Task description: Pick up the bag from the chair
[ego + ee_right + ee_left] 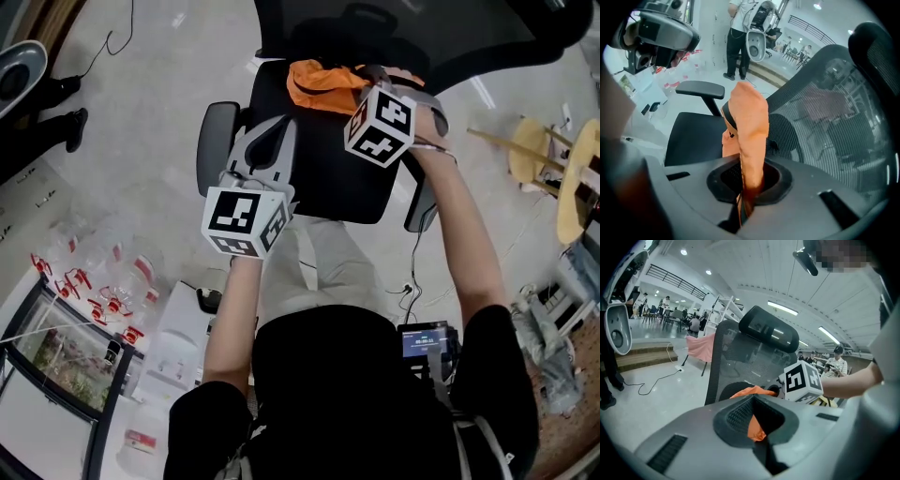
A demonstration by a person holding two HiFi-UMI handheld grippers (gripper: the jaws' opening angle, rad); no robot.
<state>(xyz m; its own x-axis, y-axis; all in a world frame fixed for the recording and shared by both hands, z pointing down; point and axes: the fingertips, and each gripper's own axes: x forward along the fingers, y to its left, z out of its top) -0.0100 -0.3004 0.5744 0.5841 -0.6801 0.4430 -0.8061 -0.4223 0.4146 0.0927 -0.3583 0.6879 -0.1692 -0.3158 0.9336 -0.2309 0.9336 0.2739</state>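
Clamps the right claw (743, 206) shut on a fold of the orange bag (747, 126), stretched lengthwise from the jaws down to the back edge of the chair seat (693, 136). Holds the left claw (764, 446) closed, empty, farther off near the seat's front left corner; probably needs a straight lift

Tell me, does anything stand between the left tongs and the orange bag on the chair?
Nothing visible does. Only bare chair seat lies between the left tongs and the orange bag, and the right tongs are shut on its fabric.
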